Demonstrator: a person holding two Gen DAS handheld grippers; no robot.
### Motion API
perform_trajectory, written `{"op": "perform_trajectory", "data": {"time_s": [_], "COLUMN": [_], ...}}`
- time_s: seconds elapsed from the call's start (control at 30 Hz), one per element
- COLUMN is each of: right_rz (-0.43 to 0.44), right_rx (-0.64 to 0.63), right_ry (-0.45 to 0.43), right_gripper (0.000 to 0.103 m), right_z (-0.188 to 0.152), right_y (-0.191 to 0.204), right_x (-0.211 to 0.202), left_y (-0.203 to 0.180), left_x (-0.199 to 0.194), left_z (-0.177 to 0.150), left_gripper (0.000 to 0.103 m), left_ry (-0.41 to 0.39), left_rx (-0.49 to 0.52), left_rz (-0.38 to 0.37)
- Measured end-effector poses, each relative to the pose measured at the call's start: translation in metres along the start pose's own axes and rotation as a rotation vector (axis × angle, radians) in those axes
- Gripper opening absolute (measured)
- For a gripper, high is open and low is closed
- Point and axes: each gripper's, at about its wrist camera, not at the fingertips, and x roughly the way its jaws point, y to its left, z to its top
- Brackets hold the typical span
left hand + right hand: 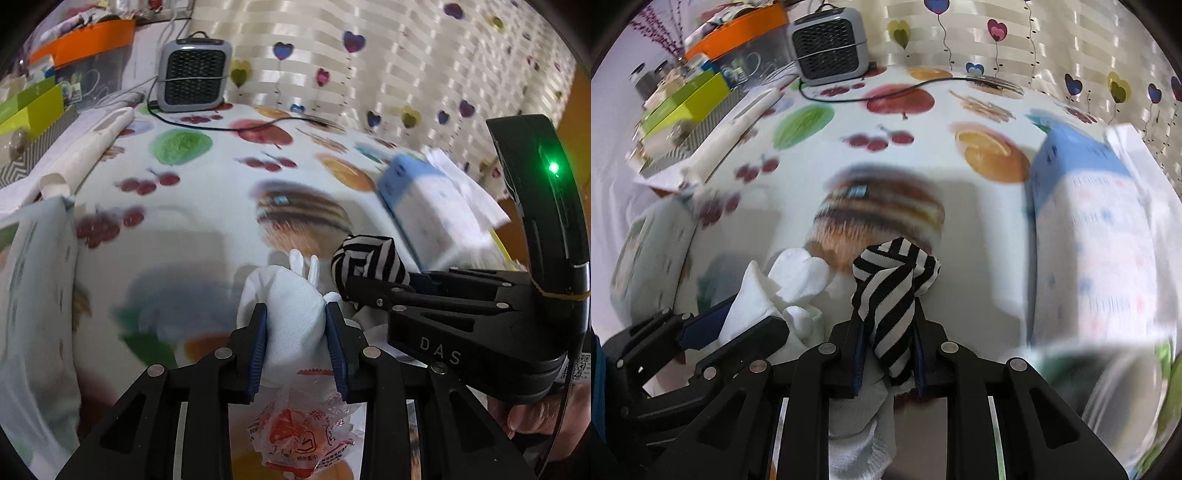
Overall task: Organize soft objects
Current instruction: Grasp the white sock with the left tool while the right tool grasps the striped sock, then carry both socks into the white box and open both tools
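Observation:
A white glove (291,310) is bunched between the blue pads of my left gripper (297,314), which is shut on it; two of its finger tips poke up past the pads. My right gripper (889,325) is shut on a black-and-white striped sock (892,295), whose rolled end sticks up above the pads. From the left wrist the right gripper (354,286) comes in from the right with the striped sock (364,260) at its tip. In the right wrist view the left gripper (738,325) sits at lower left with the white glove (790,291). Both hang over the fruit-print tablecloth (207,177).
A blue-and-white tissue pack (1097,229) lies at the right, a soft pale pack (33,295) at the left. A grey fan heater (194,74) with its black cable stands at the back, beside boxes and an orange-lidded tub (738,40). An orange-printed plastic bag (303,435) lies below my left gripper.

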Motion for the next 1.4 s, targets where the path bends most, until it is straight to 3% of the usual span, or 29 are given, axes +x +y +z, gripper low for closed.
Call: {"op": "perform_trajectory", "data": {"time_s": [0.17, 0.3, 0.47, 0.5, 0.53, 0.7, 1.03, 1.4], "right_rz": [0.014, 0.021, 0.02, 0.018, 0.015, 0.012, 0.061, 0.119], "right_rx": [-0.019, -0.019, -0.002, -0.001, -0.002, -0.013, 0.018, 0.034], "right_ry": [-0.013, -0.028, -0.026, -0.026, -0.027, -0.043, -0.174, -0.291], "right_gripper": [0.022, 0.022, 0.024, 0.024, 0.024, 0.016, 0.015, 0.015], "right_z": [-0.023, -0.025, -0.022, -0.022, -0.021, -0.021, -0.012, -0.016], "right_y": [0.002, 0.001, -0.005, -0.005, -0.005, -0.005, -0.01, -0.012], "right_x": [-0.013, -0.016, -0.01, -0.011, -0.01, -0.014, -0.056, -0.102], "left_y": [-0.009, -0.009, -0.008, -0.008, -0.008, -0.007, 0.002, -0.013], "left_x": [-0.011, -0.011, 0.0, 0.001, 0.002, -0.002, -0.043, -0.076], "left_z": [-0.014, -0.011, -0.001, 0.0, 0.001, 0.003, 0.021, 0.027], "left_gripper": [0.03, 0.043, 0.045, 0.043, 0.033, 0.02, 0.019, 0.019], "left_ry": [0.002, -0.004, 0.022, 0.024, 0.026, 0.009, -0.127, -0.206], "left_rx": [0.026, 0.044, 0.069, 0.074, 0.078, 0.077, -0.007, 0.012], "left_rz": [-0.026, -0.002, -0.009, -0.006, -0.006, -0.02, -0.031, -0.055]}}
